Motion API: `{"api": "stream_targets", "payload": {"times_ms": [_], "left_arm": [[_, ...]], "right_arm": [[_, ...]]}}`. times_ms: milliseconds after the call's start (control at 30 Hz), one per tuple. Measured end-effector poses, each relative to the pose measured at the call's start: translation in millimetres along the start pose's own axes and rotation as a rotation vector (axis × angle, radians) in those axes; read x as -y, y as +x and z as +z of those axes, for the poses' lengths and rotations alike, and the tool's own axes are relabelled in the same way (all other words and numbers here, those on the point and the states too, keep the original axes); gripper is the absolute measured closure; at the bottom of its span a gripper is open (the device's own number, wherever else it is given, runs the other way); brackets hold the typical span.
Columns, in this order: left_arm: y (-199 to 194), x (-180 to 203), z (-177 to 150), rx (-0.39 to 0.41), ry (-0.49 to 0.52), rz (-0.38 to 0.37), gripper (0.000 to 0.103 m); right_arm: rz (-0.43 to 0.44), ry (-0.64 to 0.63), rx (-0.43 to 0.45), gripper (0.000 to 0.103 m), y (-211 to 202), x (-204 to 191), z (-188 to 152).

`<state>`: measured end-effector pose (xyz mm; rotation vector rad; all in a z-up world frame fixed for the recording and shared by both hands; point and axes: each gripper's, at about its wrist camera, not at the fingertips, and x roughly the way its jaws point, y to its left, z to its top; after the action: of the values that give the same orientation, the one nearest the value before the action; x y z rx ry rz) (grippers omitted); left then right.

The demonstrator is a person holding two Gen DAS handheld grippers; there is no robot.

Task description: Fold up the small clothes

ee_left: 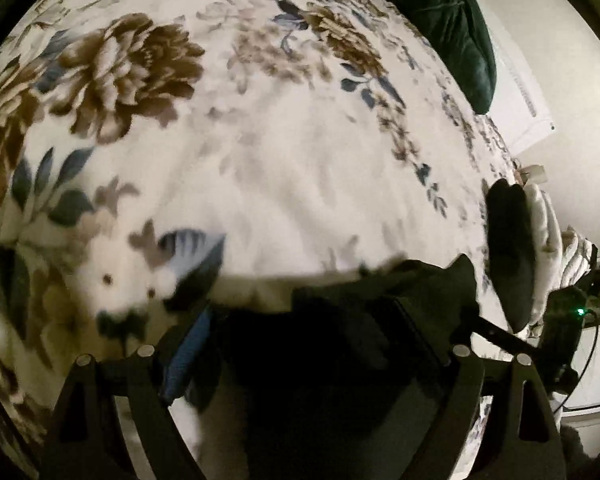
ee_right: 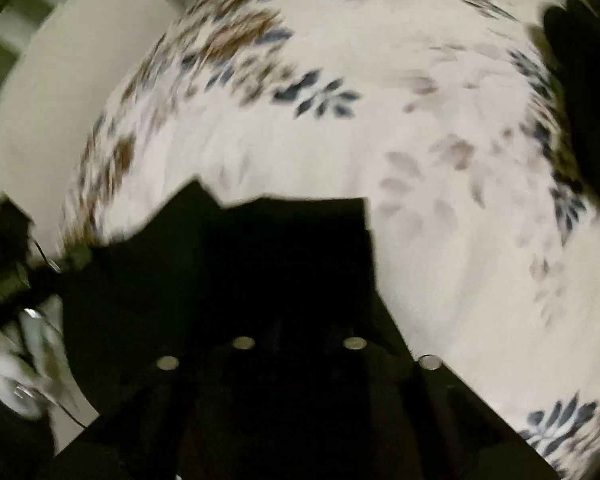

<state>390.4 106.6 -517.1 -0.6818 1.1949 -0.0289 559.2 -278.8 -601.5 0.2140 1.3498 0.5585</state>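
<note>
A black garment (ee_left: 340, 340) lies low on the floral blanket (ee_left: 279, 160), between the two fingers of my left gripper (ee_left: 320, 304). Those fingers stand wide apart, and the left one's blue pad (ee_left: 187, 344) presses on nothing. One corner of the cloth (ee_left: 464, 268) is lifted toward my right gripper (ee_left: 496, 332), held by a gloved hand (ee_left: 512, 248). In the blurred right wrist view my right gripper (ee_right: 295, 292) is shut, with the black garment (ee_right: 259, 248) bunched dark in front of it. Its fingertips are lost in the black cloth.
A dark green pillow (ee_left: 448, 28) lies at the far right of the bed, against a pale wall (ee_left: 560, 60). A dark shape (ee_right: 580, 80) sits at the blanket's (ee_right: 420, 140) upper right. The other gloved hand (ee_right: 19, 340) shows at the left edge.
</note>
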Motion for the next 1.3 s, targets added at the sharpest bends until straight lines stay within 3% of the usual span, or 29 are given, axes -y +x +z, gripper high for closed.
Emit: {"api": "stream_targets", "payload": {"times_ms": [267,367,433,500,567,633,800,933,1067,1300], "left_arm": [[31.2,-24.5,8.5,-0.049,-0.076,-0.042,0.004],[21.5,-26.4,9.5,-0.049,-0.104,-0.070,0.004],[-1.0,-23.8,5.7,-0.003,-0.103,-0.084,0.005],[-28.3,-25.1,-3.3,0.068,-0.107,-0.138,0.005],[-52.0,-30.0,-21.1,0.102,-0.134,-0.175,0.000],[-60.7,-34.6,-39.2,0.106,-0.178,-0.219,0.000],[-51.1,-34.8,-83.0,0.054,-0.209,-0.280,0.000],[-20.8,-28.4,-93.9,-0.010,-0.211,-0.297,0.000],[8.7,-23.7,-90.7,-0.063,-0.173,-0.260,0.000],[21.4,-26.0,-82.5,-0.108,-0.161,-0.306,0.000]], "right_arm": [[0.027,0.256,0.012,0.094,17.8,36.9,2.0],[0.068,0.322,-0.017,0.093,29.7,41.3,8.3],[0.089,0.311,-0.043,0.089,27.1,37.2,11.9],[0.117,0.296,-0.063,0.064,14.9,31.6,9.7],[0.154,0.276,-0.029,0.017,-10.7,28.1,-2.2],[0.170,0.265,0.009,0.006,-34.5,26.0,-20.1],[0.176,0.341,0.067,0.006,-72.9,33.3,-91.6],[0.244,0.493,0.050,0.006,-58.4,48.6,-151.0],[0.272,0.611,0.045,0.006,-27.1,68.6,-176.9],[0.399,0.732,0.100,0.004,-6.4,82.7,-185.2]]}}
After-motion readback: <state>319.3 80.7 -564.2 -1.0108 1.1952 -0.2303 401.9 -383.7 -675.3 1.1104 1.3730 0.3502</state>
